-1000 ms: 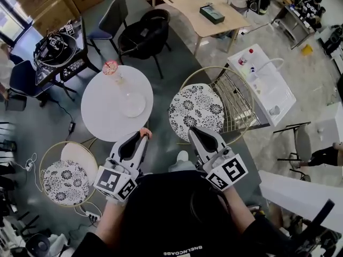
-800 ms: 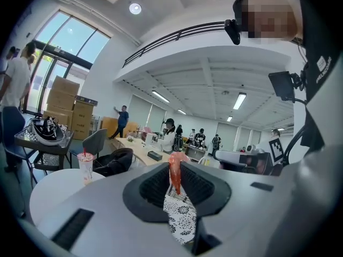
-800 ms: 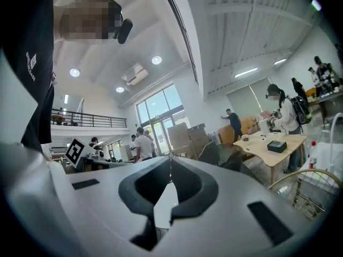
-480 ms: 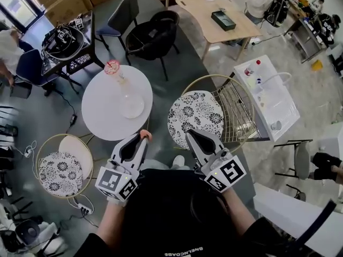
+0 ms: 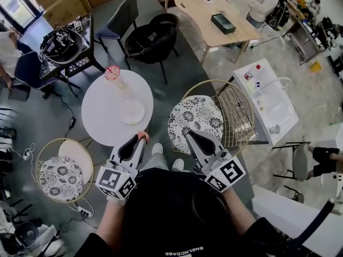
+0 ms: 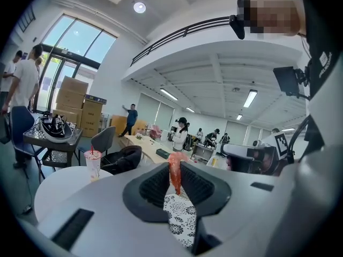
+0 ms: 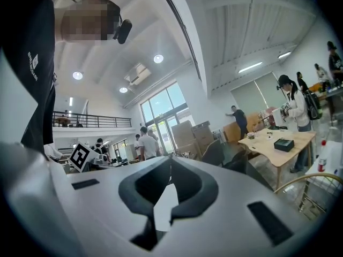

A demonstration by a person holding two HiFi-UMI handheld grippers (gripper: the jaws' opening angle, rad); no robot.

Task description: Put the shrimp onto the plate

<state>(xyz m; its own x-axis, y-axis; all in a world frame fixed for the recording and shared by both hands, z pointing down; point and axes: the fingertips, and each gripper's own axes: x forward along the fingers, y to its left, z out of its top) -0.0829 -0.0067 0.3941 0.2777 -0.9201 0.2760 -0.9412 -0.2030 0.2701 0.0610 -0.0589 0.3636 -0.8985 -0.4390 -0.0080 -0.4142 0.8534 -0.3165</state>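
Left gripper (image 5: 137,141) fingers closed on the shrimp (image 5: 143,136); the left gripper view shows the orange-pink shrimp (image 6: 174,171) pinched between the ribbed pads, long axis upright along the fingers, its upper end poking past the tips. Right gripper (image 5: 192,138) sits lower centre of the head view, fingers closed on nothing, tips meeting in the right gripper view (image 7: 170,166); likely idle for this move. Key relation: in the head view the plate (image 5: 132,111) lies above and a little left of the shrimp, near the middle of the round white counter (image 5: 102,119), while the shrimp is at that counter's lower right edge. Left gripper is clearly the nearer one, so the carry reads as a forward reach up the frame. Pink drink cup (image 5: 112,73) stands at the counter's top edge, beyond the plate and apart from it. Hard to make out: the plate does not show in the left gripper view, the gripper body covering it; shrimp's lower end is buried between the pads; its height over the counter cannot be judged.
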